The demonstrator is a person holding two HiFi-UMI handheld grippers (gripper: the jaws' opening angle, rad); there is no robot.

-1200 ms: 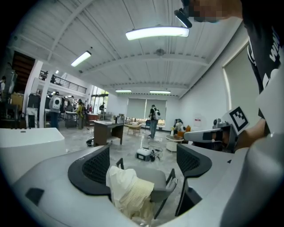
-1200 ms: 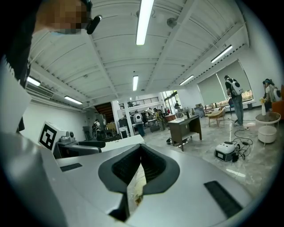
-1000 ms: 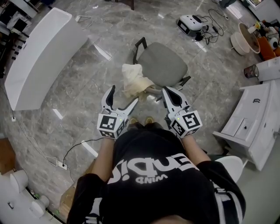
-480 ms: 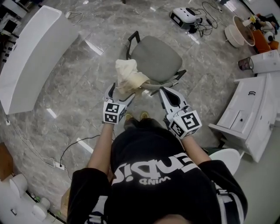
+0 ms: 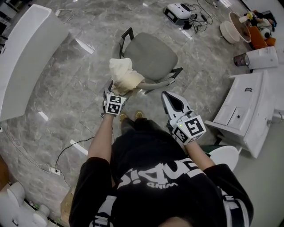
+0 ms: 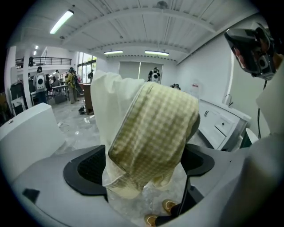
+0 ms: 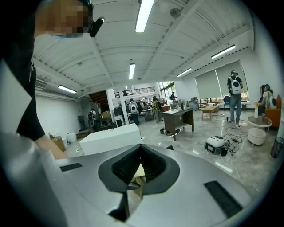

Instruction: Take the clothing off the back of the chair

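Note:
A cream and checked piece of clothing point(image 5: 123, 75) hangs over the left end of the back of a grey office chair point(image 5: 149, 56). My left gripper point(image 5: 116, 91) has reached it low down. In the left gripper view the clothing point(image 6: 153, 133) hangs between the wide jaws of the left gripper point(image 6: 144, 156), which are opening, and the pads do not press on it. My right gripper point(image 5: 170, 95) is held to the right of the chair back, apart from it. In its own view the right gripper point(image 7: 141, 148) is shut on nothing, with a bit of cream cloth showing beyond its tips.
A long white table point(image 5: 26, 57) stands at the left and a white cabinet point(image 5: 248, 106) at the right. A white device with cables point(image 5: 177, 11) lies on the marble floor behind the chair. A black cable point(image 5: 66, 150) runs across the floor at my left.
My left gripper has dropped and gone forward to the clothing, which now hangs between its jaws. The right gripper has stayed about where it was.

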